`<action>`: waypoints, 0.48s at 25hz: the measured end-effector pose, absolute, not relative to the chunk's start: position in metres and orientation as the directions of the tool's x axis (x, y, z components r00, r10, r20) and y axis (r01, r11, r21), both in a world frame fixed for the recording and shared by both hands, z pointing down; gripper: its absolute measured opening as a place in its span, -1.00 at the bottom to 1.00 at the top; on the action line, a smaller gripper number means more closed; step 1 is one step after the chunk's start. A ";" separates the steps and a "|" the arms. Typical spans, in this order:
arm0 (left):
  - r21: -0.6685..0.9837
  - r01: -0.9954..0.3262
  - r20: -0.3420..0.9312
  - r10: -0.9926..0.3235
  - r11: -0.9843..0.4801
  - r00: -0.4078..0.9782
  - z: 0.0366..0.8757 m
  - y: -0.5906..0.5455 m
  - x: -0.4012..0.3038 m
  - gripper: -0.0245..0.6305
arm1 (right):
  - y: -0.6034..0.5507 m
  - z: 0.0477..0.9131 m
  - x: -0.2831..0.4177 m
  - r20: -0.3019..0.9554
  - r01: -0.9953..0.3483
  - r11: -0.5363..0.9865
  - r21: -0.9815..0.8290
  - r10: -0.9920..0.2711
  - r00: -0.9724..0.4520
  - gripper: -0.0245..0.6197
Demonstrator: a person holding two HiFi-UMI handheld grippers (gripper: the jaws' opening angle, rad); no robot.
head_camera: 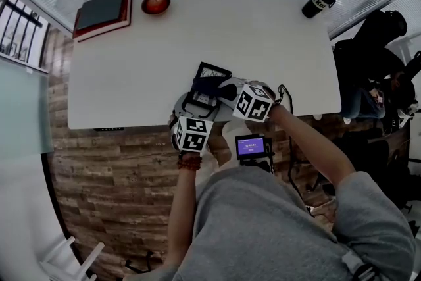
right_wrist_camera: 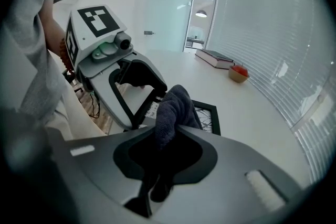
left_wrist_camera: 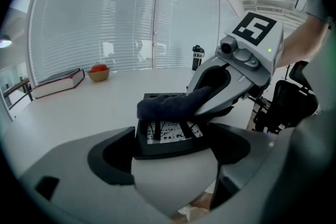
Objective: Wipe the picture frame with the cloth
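A black picture frame [head_camera: 212,71] with a black-and-white print lies at the near edge of the white table [head_camera: 131,69]. My left gripper [head_camera: 195,104] has the frame's [left_wrist_camera: 168,144] near end between its jaws, and both jaws touch its sides. My right gripper [head_camera: 228,90] is shut on a dark blue cloth [right_wrist_camera: 176,105]. It comes in from the right, and the cloth [left_wrist_camera: 170,105] rests across the frame's upper face. In the right gripper view, the frame's far corner [right_wrist_camera: 212,113] shows past the cloth, with the left gripper [right_wrist_camera: 137,93] at left.
A red-covered book [head_camera: 102,13] and a small bowl holding something red [head_camera: 156,3] sit at the table's far left. A black tumbler [head_camera: 318,0] stands at the far right corner. A chair with dark bags [head_camera: 371,59] is beside the table on the right.
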State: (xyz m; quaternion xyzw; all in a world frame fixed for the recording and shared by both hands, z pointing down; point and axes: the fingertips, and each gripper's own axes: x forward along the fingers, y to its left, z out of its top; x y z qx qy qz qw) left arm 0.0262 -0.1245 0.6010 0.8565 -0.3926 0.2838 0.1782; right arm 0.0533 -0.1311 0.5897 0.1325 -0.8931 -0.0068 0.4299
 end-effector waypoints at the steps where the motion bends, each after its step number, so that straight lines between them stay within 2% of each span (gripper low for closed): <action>1: 0.082 -0.774 0.626 -0.572 -0.628 0.530 0.601 -0.125 0.026 0.44 | -0.128 0.590 0.052 0.765 -0.230 0.967 0.111 -0.231 -0.601 -0.73; 9: 0.084 -0.768 0.624 -0.568 -0.635 0.537 0.602 -0.125 0.028 0.44 | -0.118 0.592 0.047 0.759 -0.246 0.969 0.025 -0.179 -0.626 -0.73; 12: 0.088 -0.733 0.638 -0.527 -0.675 0.562 0.603 -0.116 0.033 0.52 | -0.117 0.592 0.046 0.761 -0.241 0.970 0.016 -0.168 -0.627 -0.73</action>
